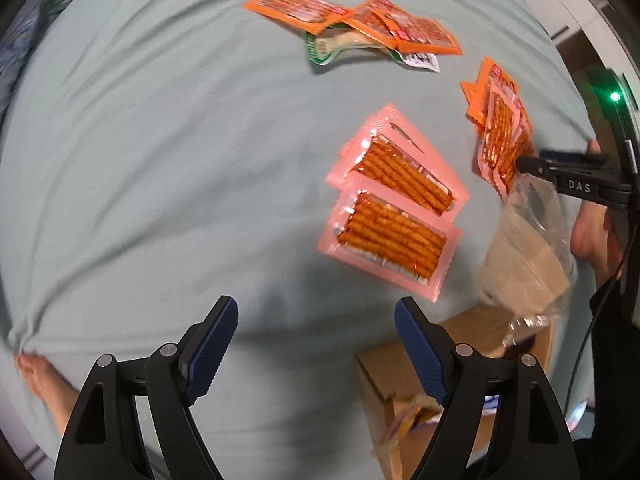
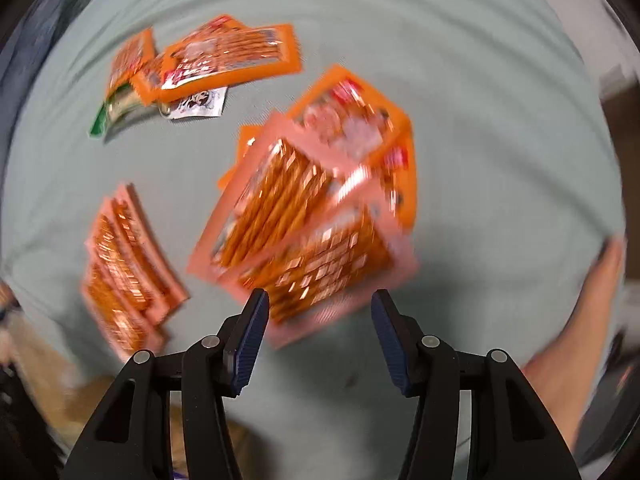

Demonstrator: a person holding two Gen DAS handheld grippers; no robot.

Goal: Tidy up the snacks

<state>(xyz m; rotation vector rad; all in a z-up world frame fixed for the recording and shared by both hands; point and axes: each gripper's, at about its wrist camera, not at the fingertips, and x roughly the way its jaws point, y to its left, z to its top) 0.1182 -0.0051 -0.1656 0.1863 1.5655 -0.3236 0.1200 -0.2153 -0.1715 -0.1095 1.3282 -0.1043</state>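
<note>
Pale green bedsheet (image 1: 160,140), wrinkled, serves as work surface. Landmark: two pink stick-snack packets (image 1: 394,196), overlapped at middle of sheet. Beyond them, a loose heap of orange packets (image 1: 352,20) lies over a green-and-white wrapper (image 1: 332,46). To their right, a second mixed stack of pink and orange packets (image 2: 316,216), fanned. Near side of landmark: open cardboard box (image 1: 404,372), with a clear plastic bag (image 1: 528,248) above it. Left gripper (image 1: 316,344) hovers over bare sheet, jaws apart, nothing between. Right gripper (image 2: 320,340) jaws apart, empty, just short of the mixed stack. Judgement: partly grouped by kind; most packets remain unboxed.
</note>
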